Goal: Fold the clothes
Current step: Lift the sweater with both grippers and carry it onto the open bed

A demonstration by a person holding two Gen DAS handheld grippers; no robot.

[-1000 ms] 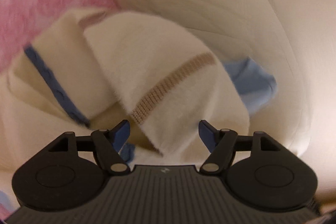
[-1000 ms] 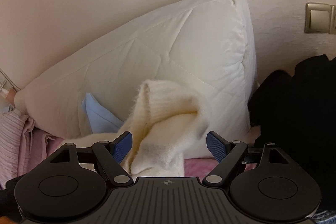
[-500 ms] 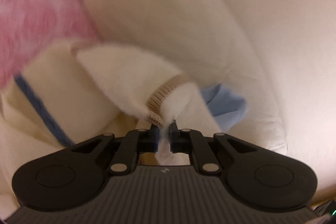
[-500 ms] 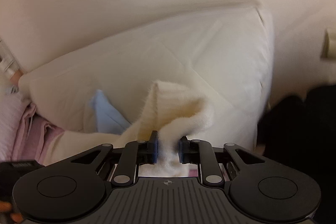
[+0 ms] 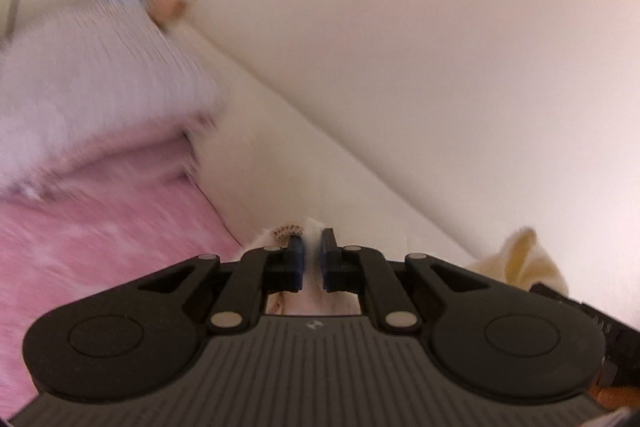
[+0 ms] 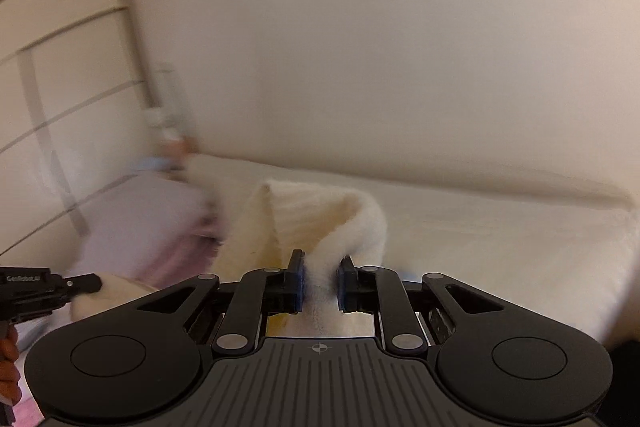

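Note:
A fluffy cream sweater (image 6: 320, 215) hangs bunched between both grippers. My right gripper (image 6: 320, 281) is shut on a thick fold of it, and the fabric rises in a hump just beyond the pads. My left gripper (image 5: 312, 253) is shut on another edge of the cream sweater (image 5: 312, 277), where a bit of tan ribbed trim (image 5: 285, 231) shows beside the left pad. In the left wrist view the fold held by the right gripper (image 5: 520, 259) peeks in at the right. The right wrist view shows the left gripper (image 6: 86, 283) at the far left, also on cream cloth.
A white pillow (image 6: 480, 227) lies against the plain wall. A pink fleece blanket (image 5: 100, 259) covers the bed, with a blurred lilac stack of clothes (image 5: 92, 87) on it. Pale wardrobe doors (image 6: 60, 67) stand at the left. A hand (image 6: 8, 355) holds the left gripper.
Both grippers went from open to shut on the cream sweater, then rose with it. Both views swung up from the bed toward the wall.

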